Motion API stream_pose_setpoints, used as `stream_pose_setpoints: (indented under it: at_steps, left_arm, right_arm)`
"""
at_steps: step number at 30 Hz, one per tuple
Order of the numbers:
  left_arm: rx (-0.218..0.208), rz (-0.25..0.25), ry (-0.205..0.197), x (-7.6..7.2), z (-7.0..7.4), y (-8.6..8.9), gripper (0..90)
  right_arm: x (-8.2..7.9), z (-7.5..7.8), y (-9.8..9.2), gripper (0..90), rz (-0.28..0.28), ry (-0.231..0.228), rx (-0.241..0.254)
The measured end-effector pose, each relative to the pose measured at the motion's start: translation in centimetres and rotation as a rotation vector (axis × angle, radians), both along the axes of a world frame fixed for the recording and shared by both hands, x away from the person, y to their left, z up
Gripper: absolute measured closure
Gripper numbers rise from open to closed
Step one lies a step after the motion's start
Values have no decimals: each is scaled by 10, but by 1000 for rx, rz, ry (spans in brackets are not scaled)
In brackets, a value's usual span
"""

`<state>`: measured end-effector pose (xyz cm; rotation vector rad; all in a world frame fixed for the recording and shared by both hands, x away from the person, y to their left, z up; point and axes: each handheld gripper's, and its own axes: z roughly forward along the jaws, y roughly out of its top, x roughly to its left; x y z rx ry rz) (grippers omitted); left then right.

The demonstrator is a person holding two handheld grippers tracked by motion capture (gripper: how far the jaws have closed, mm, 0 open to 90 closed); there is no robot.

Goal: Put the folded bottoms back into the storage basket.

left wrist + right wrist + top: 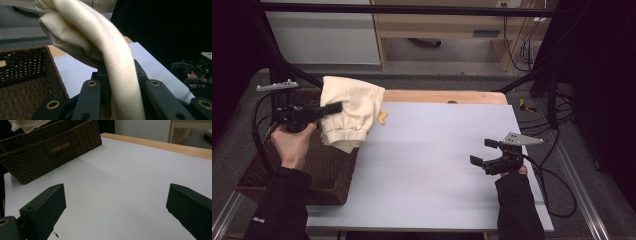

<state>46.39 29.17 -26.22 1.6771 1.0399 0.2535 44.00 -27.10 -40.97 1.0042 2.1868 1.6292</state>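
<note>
You're holding the cream sweatshirt (349, 112) clamped in your left gripper (332, 108), jaws pinched tight on a fold of the fabric; in the left gripper view the cloth (110, 57) is running straight down between them. The garment is hanging in the air over the right edge of the wicker basket (322, 170), partly above the basket, partly above the grey table mat (432, 165), with the ribbed cuff or hem dangling lowest. Nothing of it is touching the mat as far as I can tell. Your right gripper (484, 152) is sitting idle near the right side of the mat, jaws spread wide with nothing between them; the right gripper view is showing bare mat (120, 185) ahead and the basket (50, 147) further off. My read: pickup is done, placement isn't. Whether it's going onto the mat or down into the basket, I can't tell. Still left: carrying it over, setting it down, releasing, and probably bringing the right gripper in to spread or fold. A small tan scrap (382, 117) is lying on the mat just beside the hanging cloth; mind it.
</note>
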Motion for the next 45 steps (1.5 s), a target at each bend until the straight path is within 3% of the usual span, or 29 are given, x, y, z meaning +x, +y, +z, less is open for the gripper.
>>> stream_pose_setpoints:
  at_steps: [45]
  left_arm:
    - [32,129,34,-2,-21,61,739]
  right_arm:
    - [0,0,0,30,-3,1,-2]
